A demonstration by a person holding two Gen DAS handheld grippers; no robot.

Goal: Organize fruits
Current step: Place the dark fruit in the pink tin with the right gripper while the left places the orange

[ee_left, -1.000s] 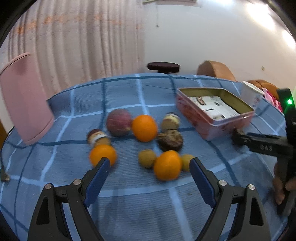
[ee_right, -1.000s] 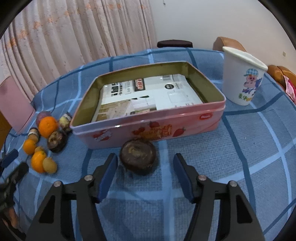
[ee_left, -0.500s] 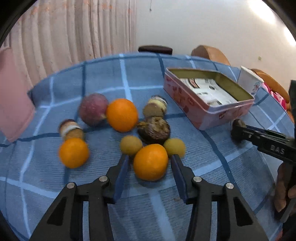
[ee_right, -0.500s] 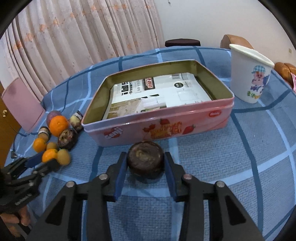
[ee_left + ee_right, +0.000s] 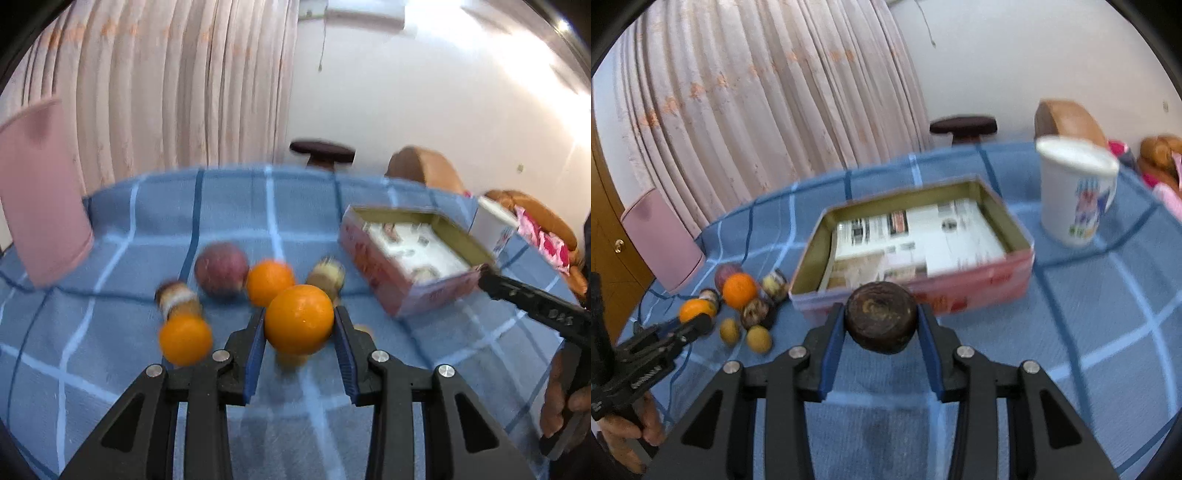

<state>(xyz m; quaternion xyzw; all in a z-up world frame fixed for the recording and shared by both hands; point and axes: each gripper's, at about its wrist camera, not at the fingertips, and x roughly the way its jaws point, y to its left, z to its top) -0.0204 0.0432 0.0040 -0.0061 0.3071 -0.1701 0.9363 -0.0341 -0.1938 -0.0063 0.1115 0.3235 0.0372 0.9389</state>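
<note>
In the left wrist view my left gripper (image 5: 299,326) has its blue pads pressed on an orange (image 5: 295,312), its jaws still closing, and the fruit hangs above the blue checked cloth. More fruit lies behind it: two oranges (image 5: 269,282), a reddish-purple fruit (image 5: 221,268) and small striped ones. My right gripper (image 5: 881,321) is shut on a dark brown round fruit (image 5: 881,314), raised just in front of the pink tin (image 5: 997,275). The tin is lined with printed paper and holds no fruit.
A white printed cup (image 5: 1075,195) stands right of the tin. A pink upright object (image 5: 40,192) sits at the table's left edge. Two small yellow fruits (image 5: 759,338) and a dark one (image 5: 755,312) lie left of the tin. A hand (image 5: 565,402) holds the right gripper.
Both grippers went from open to shut, the left on the front orange, the right on the dark brown fruit. Both fruits have come up off the cloth.
</note>
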